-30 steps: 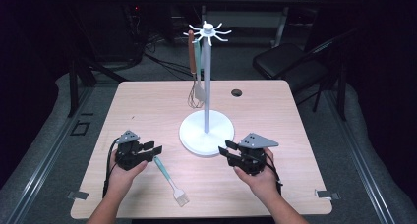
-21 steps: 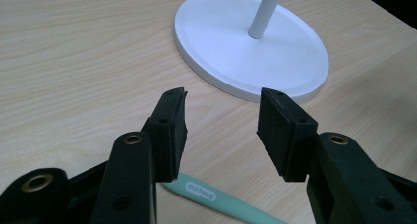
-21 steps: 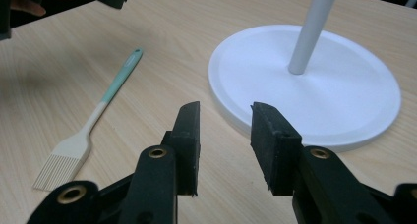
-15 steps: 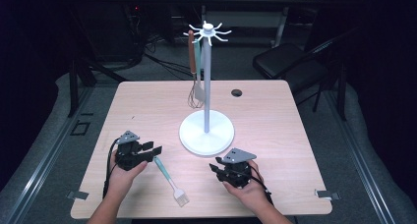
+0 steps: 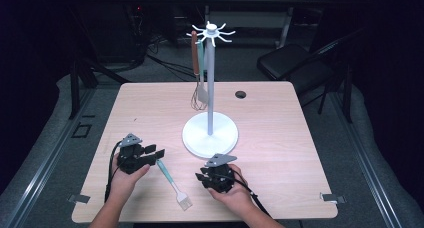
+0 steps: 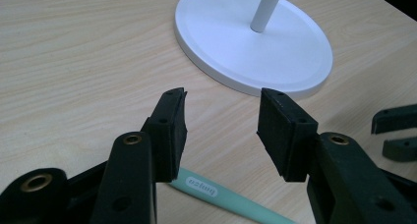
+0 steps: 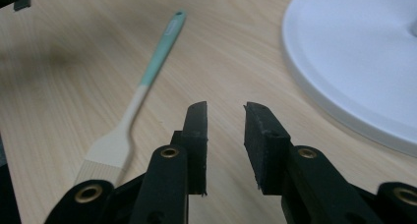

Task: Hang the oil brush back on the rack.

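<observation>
Our left claw (image 5: 159,153) stood open over the teal handle end of the basting brush (image 5: 172,184), which lay flat on the table (image 5: 280,118), below the pads and untouched. Our right claw (image 5: 199,178), jaws just narrowing on nothing, sat beside the bristle end. We judged that closing too high would skid the thin handle aside, or a hasty lift could knock the stand (image 5: 210,133) ahead.

White stand (image 5: 210,133) mid-table (image 5: 300,138), utensils (image 5: 198,83) on its hooks, black chair (image 5: 292,63) behind
</observation>
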`<state>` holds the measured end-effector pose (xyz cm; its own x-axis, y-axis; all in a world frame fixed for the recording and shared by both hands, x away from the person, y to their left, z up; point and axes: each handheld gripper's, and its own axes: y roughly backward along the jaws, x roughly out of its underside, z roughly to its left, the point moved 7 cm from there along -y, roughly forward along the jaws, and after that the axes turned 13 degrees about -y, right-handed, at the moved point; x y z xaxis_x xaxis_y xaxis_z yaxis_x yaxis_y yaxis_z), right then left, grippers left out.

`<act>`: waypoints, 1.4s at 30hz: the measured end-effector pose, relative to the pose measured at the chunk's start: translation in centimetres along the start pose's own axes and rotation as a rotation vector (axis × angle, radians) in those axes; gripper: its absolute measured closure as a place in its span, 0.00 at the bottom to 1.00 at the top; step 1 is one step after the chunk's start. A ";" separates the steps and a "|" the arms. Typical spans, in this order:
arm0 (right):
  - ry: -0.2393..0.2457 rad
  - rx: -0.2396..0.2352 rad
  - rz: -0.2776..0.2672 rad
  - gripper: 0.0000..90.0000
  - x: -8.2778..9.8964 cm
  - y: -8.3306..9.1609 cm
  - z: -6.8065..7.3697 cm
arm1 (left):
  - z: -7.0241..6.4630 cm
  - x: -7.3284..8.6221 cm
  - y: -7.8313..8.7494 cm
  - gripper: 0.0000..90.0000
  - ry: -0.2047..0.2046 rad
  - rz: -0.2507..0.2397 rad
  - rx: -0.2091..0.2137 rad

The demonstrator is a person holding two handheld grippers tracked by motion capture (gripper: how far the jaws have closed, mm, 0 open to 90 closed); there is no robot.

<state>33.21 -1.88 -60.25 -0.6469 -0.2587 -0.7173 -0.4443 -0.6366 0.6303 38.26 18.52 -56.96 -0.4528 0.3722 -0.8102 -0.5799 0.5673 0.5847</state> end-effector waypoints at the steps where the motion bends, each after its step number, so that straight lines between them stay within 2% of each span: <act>1: 0.011 -0.002 0.005 0.80 0.0 -0.3 0.3 | 0.0 0.0 0.0 0.59 -0.001 -0.001 0.000; 4: 0.033 -0.009 0.024 0.82 0.0 -1.5 1.6 | 0.0 0.0 0.0 0.59 0.000 -0.004 -0.002; 8: 0.035 -0.034 0.055 0.82 0.1 -3.0 2.8 | 0.0 0.0 0.1 0.59 0.001 -0.002 -0.001; 14: 0.065 -0.072 0.092 0.78 0.4 -4.8 5.0 | 0.1 0.0 0.2 0.59 -0.003 0.000 0.001; 18: 0.106 -0.043 0.129 0.80 1.0 -5.7 5.5 | 0.2 0.0 0.3 0.59 0.002 -0.010 -0.005; 23: 0.088 -0.041 0.134 0.89 1.2 -5.7 5.6 | 0.3 -0.1 0.4 0.59 0.000 -0.013 -0.009; 29: 0.053 -0.027 0.136 0.92 1.2 -4.9 4.4 | 0.2 -0.1 0.4 0.59 -0.001 -0.013 -0.010; 37: 0.050 0.016 0.165 0.92 1.7 -2.7 1.6 | 0.2 0.1 0.3 0.59 -0.007 -0.001 -0.006; 40: 0.050 0.006 0.162 0.92 2.1 -1.7 0.5 | 0.1 0.0 0.2 0.59 -0.008 -0.004 -0.007; 42: 0.074 0.009 0.165 0.92 2.5 -0.9 -0.2 | 0.1 0.0 0.2 0.59 -0.008 -0.005 -0.006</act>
<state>32.11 -2.13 -62.65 -0.6642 -0.4122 -0.6237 -0.3414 -0.5749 0.7436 38.17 18.71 -56.83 -0.4444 0.3749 -0.8136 -0.5863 0.5650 0.5806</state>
